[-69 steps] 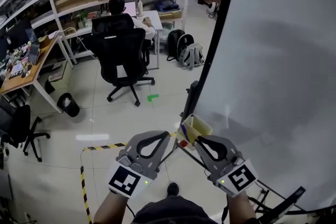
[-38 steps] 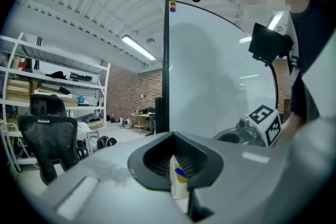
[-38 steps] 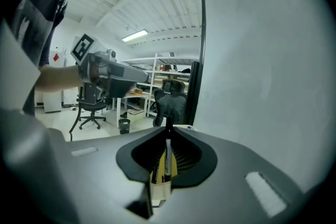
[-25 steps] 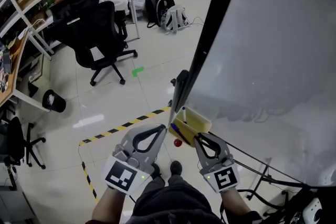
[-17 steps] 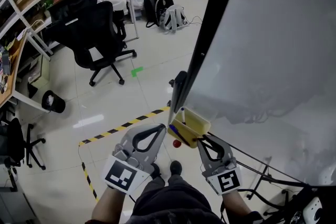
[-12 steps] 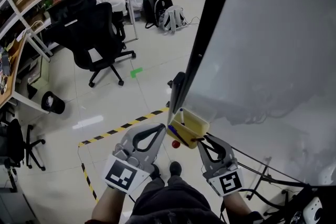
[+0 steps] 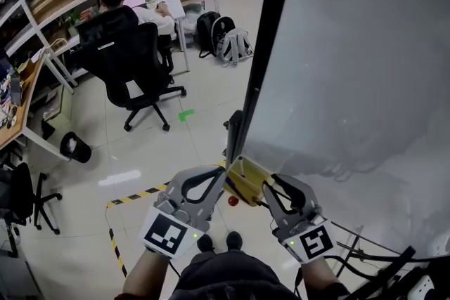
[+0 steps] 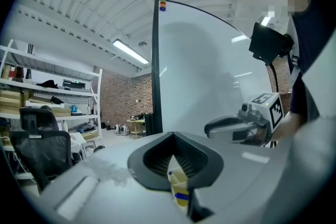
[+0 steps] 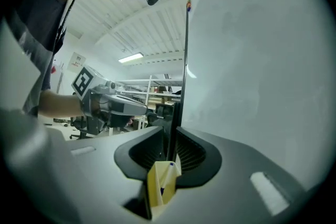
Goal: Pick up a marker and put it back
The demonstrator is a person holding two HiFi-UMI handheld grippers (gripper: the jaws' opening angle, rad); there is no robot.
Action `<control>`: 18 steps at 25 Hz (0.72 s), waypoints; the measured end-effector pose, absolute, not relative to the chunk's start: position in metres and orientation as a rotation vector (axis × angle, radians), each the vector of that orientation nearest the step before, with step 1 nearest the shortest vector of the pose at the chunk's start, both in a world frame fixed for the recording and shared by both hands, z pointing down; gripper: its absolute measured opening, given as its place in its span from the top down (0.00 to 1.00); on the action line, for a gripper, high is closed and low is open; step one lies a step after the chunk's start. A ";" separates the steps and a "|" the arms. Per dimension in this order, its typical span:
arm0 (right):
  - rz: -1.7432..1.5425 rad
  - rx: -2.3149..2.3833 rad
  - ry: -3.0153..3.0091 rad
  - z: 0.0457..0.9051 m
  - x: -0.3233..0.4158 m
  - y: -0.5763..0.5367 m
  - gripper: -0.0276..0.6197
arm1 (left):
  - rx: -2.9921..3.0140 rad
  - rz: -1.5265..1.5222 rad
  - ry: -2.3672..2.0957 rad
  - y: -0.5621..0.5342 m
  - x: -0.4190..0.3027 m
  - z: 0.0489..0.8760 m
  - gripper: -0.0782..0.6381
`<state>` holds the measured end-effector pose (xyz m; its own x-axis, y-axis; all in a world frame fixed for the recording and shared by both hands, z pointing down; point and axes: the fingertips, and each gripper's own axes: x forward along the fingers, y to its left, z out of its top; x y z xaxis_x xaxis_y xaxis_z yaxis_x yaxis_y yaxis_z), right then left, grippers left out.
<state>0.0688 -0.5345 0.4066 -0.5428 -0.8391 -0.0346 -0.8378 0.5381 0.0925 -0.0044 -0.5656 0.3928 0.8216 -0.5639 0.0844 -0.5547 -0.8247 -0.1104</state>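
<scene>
A yellow marker holder (image 7: 247, 178) hangs at the whiteboard's lower left corner. A white marker with a blue tip (image 9: 167, 174) stands in it, and another blue one (image 8: 180, 195) lies inside. My right gripper (image 7: 267, 184) is at the holder's right end. Its jaws have just been opening and stand slightly apart, pressing on nothing. Through their gap I see the board's black edge and the holder (image 9: 156, 189). My left gripper (image 7: 223, 174) is at the holder's left end, shut and holding nothing.
The whiteboard (image 7: 351, 67) with its black frame edge (image 7: 264, 46) fills the right side. A small red thing (image 7: 233, 201) shows below the holder. Yellow-black tape (image 7: 133, 194) marks the floor. Further off are a seated person (image 7: 123, 0), an office chair (image 7: 133, 60), a bin (image 7: 74, 147) and backpacks (image 7: 225, 38).
Both grippers have risen toward the yellow holder, the right one more. The right gripper's tips have come up from below the holder to beside its right end.
</scene>
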 end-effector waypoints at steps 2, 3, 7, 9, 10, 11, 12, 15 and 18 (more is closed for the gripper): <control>-0.206 1.469 -2.771 0.393 0.065 -0.539 0.85 | -2.887 -0.166 0.895 -0.565 -0.001 0.382 0.89; -0.229 1.457 -2.785 0.386 0.064 -0.541 0.85 | -2.872 -0.159 0.898 -0.565 0.000 0.377 0.89; -0.308 1.414 -2.821 0.357 0.059 -0.545 0.85 | -2.806 -0.109 0.923 -0.562 0.001 0.348 0.89; -0.356 1.399 -2.852 0.339 0.056 -0.545 0.85 | -2.769 -0.090 0.931 -0.557 0.000 0.335 0.89; -0.374 1.391 -2.863 0.333 0.056 -0.544 0.85 | -2.753 -0.085 0.934 -0.555 0.000 0.330 0.88; -0.387 1.381 -2.873 0.327 0.055 -0.541 0.85 | -2.737 -0.081 0.939 -0.551 0.000 0.326 0.88; -0.400 1.370 -2.883 0.321 0.054 -0.539 0.87 | -2.724 -0.077 0.946 -0.548 -0.001 0.321 0.89; -0.423 1.337 -2.889 0.316 0.052 -0.530 0.95 | -2.698 -0.067 0.986 -0.537 -0.008 0.311 0.89; -0.407 1.292 -2.882 0.323 0.050 -0.525 0.95 | -2.682 -0.087 1.026 -0.528 -0.015 0.311 0.89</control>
<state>0.0497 -0.5250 0.3226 -0.6698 -0.7288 -0.1423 -0.7397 0.6380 0.2141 -0.0149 -0.5282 0.3113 0.7479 -0.6627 -0.0389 -0.6466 -0.7139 -0.2689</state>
